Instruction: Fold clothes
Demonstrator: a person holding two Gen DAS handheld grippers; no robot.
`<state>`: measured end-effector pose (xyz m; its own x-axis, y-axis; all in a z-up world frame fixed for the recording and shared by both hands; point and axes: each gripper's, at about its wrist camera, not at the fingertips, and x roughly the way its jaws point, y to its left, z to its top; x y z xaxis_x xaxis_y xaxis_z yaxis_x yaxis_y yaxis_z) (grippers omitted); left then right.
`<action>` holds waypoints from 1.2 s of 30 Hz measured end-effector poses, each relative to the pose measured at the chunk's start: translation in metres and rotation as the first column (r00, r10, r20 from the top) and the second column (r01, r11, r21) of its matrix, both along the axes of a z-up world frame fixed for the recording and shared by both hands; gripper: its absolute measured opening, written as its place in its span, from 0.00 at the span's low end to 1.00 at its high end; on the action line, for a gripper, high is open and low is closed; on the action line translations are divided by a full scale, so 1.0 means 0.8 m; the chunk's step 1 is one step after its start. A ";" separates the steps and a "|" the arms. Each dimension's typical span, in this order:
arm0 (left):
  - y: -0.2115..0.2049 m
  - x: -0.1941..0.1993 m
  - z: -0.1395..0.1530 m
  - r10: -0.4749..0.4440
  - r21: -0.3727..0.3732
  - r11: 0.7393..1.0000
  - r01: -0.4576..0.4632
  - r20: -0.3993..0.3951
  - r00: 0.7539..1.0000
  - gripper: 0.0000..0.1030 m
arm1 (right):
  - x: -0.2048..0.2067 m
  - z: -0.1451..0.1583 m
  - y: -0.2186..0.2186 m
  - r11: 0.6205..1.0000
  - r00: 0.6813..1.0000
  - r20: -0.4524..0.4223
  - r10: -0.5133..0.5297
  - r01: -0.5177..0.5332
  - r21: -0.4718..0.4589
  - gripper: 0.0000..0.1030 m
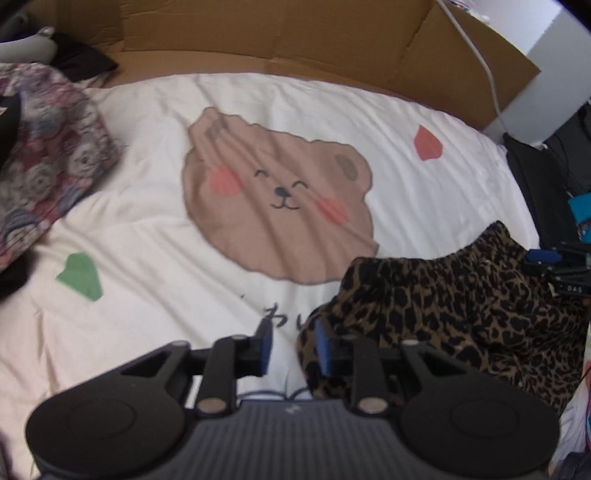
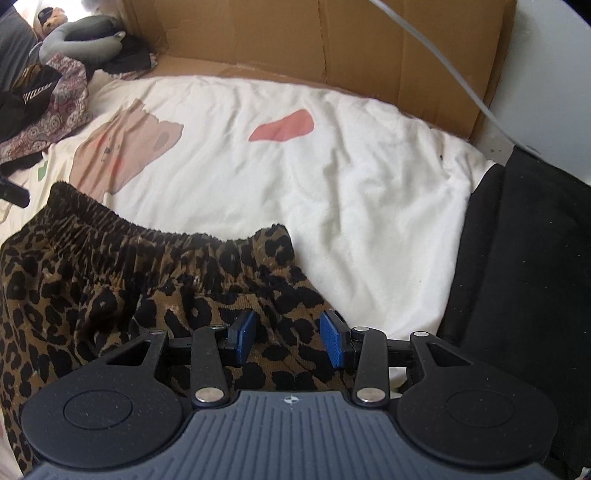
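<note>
On the bedsheet (image 1: pixel 147 206) below the bear print (image 1: pixel 280 199) I read the Japanese character "わ"; the rest is hidden.

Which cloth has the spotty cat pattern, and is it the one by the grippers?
The leopard-print garment, brown with black spots, lies under both grippers. The paisley cloth sits far off, swirly pink and grey.

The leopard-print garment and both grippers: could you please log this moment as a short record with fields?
garment: leopard-print garment, crumpled on the bear-print blanket, elastic waistband away from the cameras
left gripper: open, at the garment's left edge, nothing clamped
right gripper: open, over the garment's right part, nothing clamped
backdrop: cardboard sheet behind the blanket
fold status: not yet folded
</note>
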<state>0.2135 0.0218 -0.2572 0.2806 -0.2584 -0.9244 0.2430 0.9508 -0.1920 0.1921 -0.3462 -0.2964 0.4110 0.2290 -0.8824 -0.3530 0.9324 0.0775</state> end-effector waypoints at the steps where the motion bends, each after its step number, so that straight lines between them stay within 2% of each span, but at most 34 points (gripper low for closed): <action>1: -0.004 0.002 -0.004 -0.011 -0.002 1.000 0.011 0.000 1.000 0.33 | 0.002 -0.002 0.001 1.000 1.000 -0.005 0.003 -0.003 -0.006 0.44; 4: -0.015 0.005 -0.017 -0.029 -0.014 0.999 0.029 -0.012 0.999 0.42 | 0.007 -0.007 0.003 1.000 1.000 -0.013 0.009 -0.009 -0.012 0.45; 13: -0.037 -0.004 -0.043 -0.108 -0.049 0.993 0.108 -0.012 0.994 0.45 | 0.017 -0.010 0.015 0.997 0.999 0.027 0.044 -0.042 -0.062 0.51; 18: -0.036 -0.008 -0.049 -0.123 -0.050 0.991 0.122 -0.003 0.992 0.44 | 0.027 -0.019 0.020 0.995 0.997 0.012 0.074 -0.073 -0.072 0.54; 19: -0.036 -0.009 -0.048 -0.122 -0.051 0.991 0.122 0.003 0.993 0.41 | 0.028 -0.021 0.022 0.994 0.997 0.011 0.082 -0.081 -0.068 0.53; 20: -0.036 -0.009 -0.046 -0.121 -0.051 0.991 0.121 0.010 0.993 0.27 | 0.028 -0.021 0.023 0.994 0.995 0.014 0.097 -0.096 -0.057 0.39; 21: -0.035 -0.010 -0.045 -0.120 -0.052 0.991 0.120 0.017 0.993 0.19 | 0.026 -0.020 0.026 0.992 0.993 0.018 0.119 -0.118 -0.050 0.31; 23: -0.035 -0.011 -0.042 -0.118 -0.053 0.991 0.119 0.031 0.993 0.11 | 0.024 -0.016 0.033 0.988 0.990 0.030 0.136 -0.134 -0.072 0.11; 26: -0.034 -0.013 -0.037 -0.114 -0.054 0.992 0.117 0.052 0.992 0.08 | 0.022 -0.001 0.037 0.990 0.990 0.068 0.125 -0.120 -0.073 0.10; 31: -0.011 -0.007 -0.008 -0.008 -0.056 0.998 0.016 0.141 0.990 0.06 | 0.036 0.031 0.045 0.993 0.983 0.147 0.111 -0.105 -0.044 0.10; 36: 0.001 0.013 0.001 0.037 -0.049 0.998 -0.029 0.170 0.985 0.06 | 0.065 0.039 0.067 0.995 0.980 0.177 0.093 -0.087 -0.046 0.10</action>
